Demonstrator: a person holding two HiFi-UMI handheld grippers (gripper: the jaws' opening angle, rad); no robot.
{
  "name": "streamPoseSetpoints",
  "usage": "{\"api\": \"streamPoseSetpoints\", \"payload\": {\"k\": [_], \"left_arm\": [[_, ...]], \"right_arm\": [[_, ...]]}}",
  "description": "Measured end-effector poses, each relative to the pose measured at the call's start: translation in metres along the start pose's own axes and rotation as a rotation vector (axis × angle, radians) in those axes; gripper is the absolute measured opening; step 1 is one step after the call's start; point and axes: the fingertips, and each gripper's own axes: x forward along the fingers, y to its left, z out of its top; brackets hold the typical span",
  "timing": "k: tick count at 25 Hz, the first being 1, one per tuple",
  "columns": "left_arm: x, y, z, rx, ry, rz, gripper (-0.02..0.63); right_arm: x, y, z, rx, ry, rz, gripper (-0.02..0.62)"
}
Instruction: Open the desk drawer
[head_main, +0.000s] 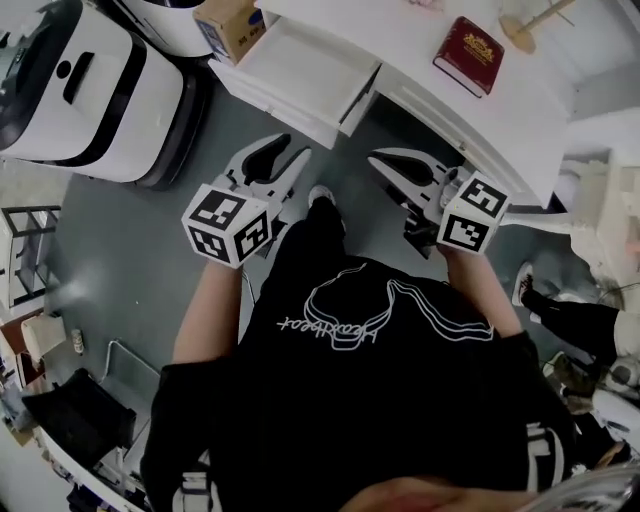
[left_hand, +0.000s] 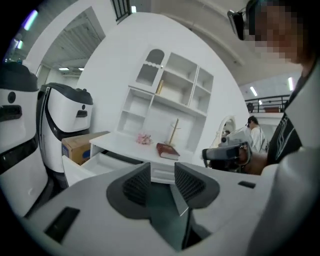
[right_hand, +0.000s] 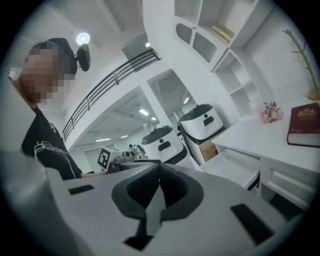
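The white desk (head_main: 520, 105) has its left drawer (head_main: 300, 68) pulled out, and the inside looks empty. The drawer also shows in the left gripper view (left_hand: 95, 165) and in the right gripper view (right_hand: 235, 165). My left gripper (head_main: 285, 155) is held up in front of my chest, away from the drawer, and points toward it. Its jaws stand open with nothing between them (left_hand: 162, 177). My right gripper (head_main: 383, 158) hangs beside it, near the desk's front edge, with its pads together on nothing (right_hand: 159, 172).
A red book (head_main: 468, 55), a wooden stand (head_main: 522, 30) and small pink flowers (left_hand: 144, 139) are on the desk top. A cardboard box (head_main: 232, 25) sits left of the drawer. A large white machine (head_main: 90, 90) stands at the left on the grey floor (head_main: 130, 250).
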Motion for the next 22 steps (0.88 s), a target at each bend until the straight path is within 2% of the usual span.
{"api": "streamPoseSetpoints", "payload": {"k": [1, 4, 7, 13, 16, 22], "left_arm": [[-0.005, -0.014, 0.007, -0.01, -0.018, -0.02, 0.148], [-0.019, -0.052, 0.021, -0.007, -0.052, -0.061, 0.062], [-0.029, -0.073, 0.034, 0.003, -0.09, -0.081, 0.005], [-0.035, -0.084, 0.045, 0.049, -0.089, -0.083, 0.005], [-0.035, -0.083, 0.048, 0.032, -0.107, -0.087, 0.005], [-0.025, -0.092, 0.048, 0.014, -0.111, -0.111, 0.005]], "right_arm": [[-0.003, 0.005, 0.006, -0.009, -0.015, 0.008, 0.006], [-0.013, 0.021, 0.016, -0.04, -0.036, 0.03, 0.005], [-0.015, 0.036, 0.023, -0.069, -0.057, 0.066, 0.006], [-0.016, 0.05, 0.039, -0.117, -0.121, 0.061, 0.006], [-0.02, 0.047, 0.047, -0.113, -0.165, 0.041, 0.006], [-0.027, 0.044, 0.043, -0.113, -0.154, 0.034, 0.005]]}}
